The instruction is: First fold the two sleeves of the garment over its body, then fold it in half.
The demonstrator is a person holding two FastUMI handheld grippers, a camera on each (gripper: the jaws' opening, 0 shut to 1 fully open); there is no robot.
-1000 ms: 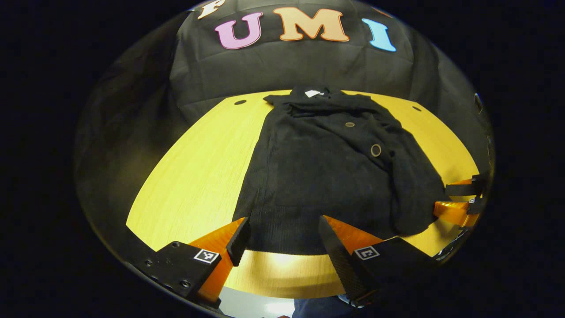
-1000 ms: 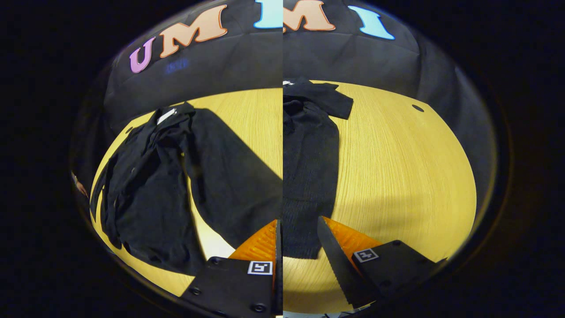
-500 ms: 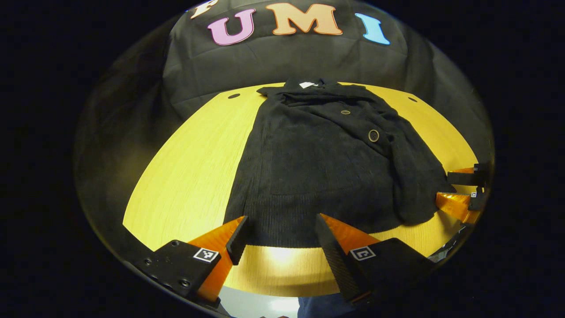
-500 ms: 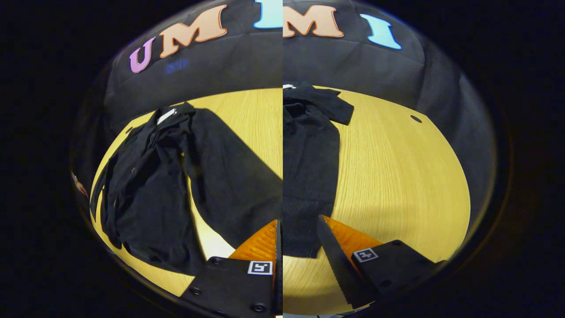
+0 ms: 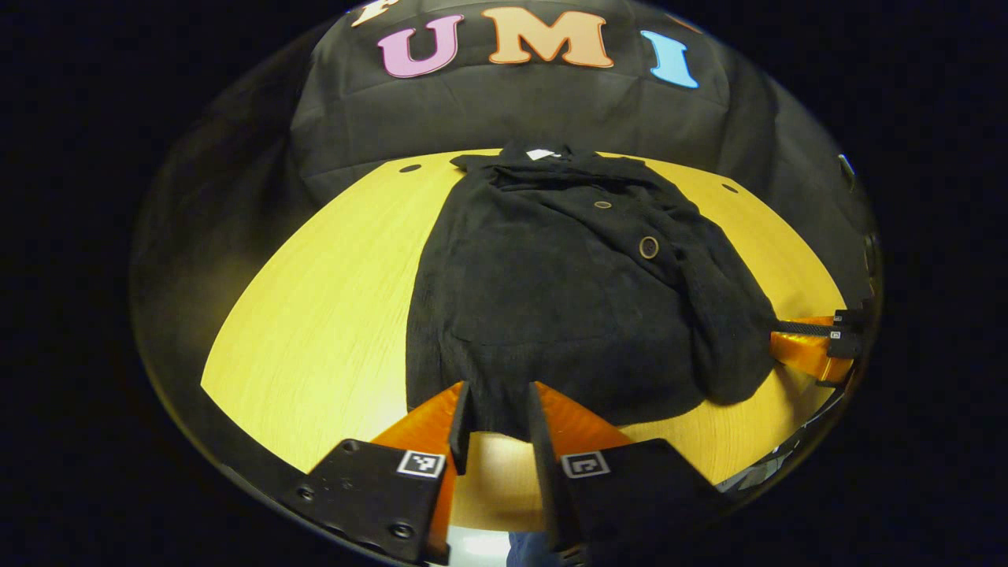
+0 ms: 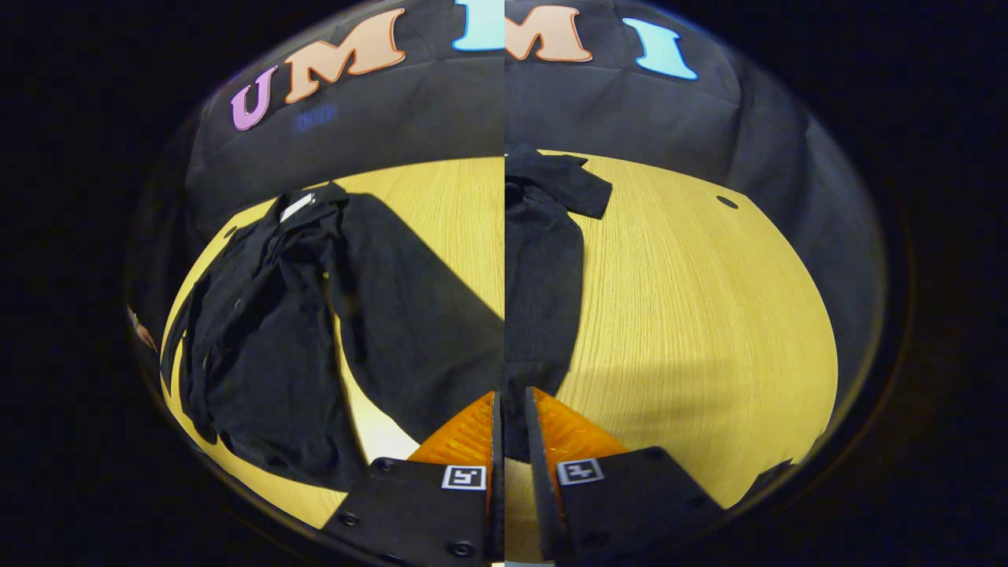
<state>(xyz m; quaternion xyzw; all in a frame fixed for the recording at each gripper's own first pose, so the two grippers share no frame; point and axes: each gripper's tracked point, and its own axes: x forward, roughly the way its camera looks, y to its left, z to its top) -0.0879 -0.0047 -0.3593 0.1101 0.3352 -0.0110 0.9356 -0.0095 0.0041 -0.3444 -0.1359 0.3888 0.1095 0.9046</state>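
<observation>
1. Garment: black, ribbed knit with round buttons, lying flat on the yellow wood-grain worktop, sleeves folded over its body.
2. Left gripper: jaws pinching the near hem, apparently positioned to lift it for the half-fold.
3. Right gripper: jaws nearly closed on the hem's other corner.

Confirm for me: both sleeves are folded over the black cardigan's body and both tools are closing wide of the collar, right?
Not the collar. In the left gripper view the left tool has closed in on the cardigan at its bottom hem, the edge nearest the camera; the right tool is at the hem's far corner. Sleeves are folded over the body.
</observation>
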